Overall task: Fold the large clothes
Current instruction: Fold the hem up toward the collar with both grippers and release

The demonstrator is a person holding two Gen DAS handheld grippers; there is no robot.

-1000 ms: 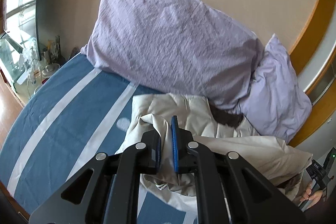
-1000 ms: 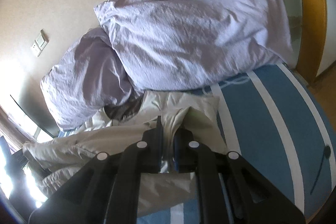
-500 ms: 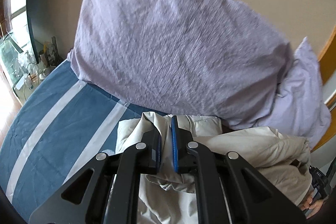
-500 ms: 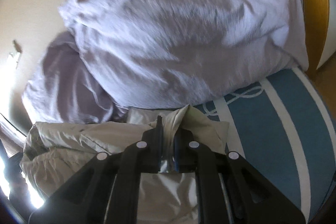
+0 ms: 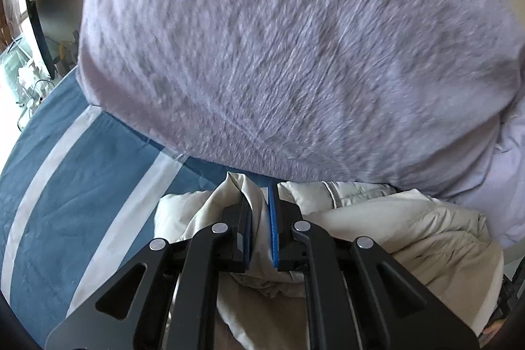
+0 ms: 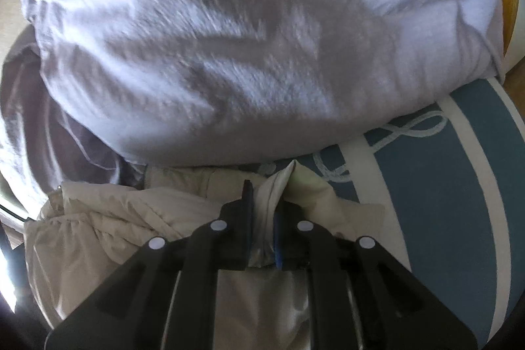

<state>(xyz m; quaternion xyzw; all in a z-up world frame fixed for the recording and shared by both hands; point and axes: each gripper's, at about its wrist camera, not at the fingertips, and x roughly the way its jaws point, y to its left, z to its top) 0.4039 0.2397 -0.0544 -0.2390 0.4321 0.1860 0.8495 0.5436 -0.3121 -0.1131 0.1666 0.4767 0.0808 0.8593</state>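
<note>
With the left gripper point(image 5: 259, 218) and right gripper point(image 6: 264, 215) each clamped on the cream jacket's point(image 5: 410, 228) hem, lower both evenly, short of the lilac pillow point(image 5: 295, 38).

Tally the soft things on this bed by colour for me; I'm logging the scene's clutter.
Lilac pillows: 2, the big one and a smaller one beside it.
Beige padded jacket: 1, pinched in the left gripper and the right gripper.
Blue-and-white striped bedspread: 1.
Total: 4.
</note>
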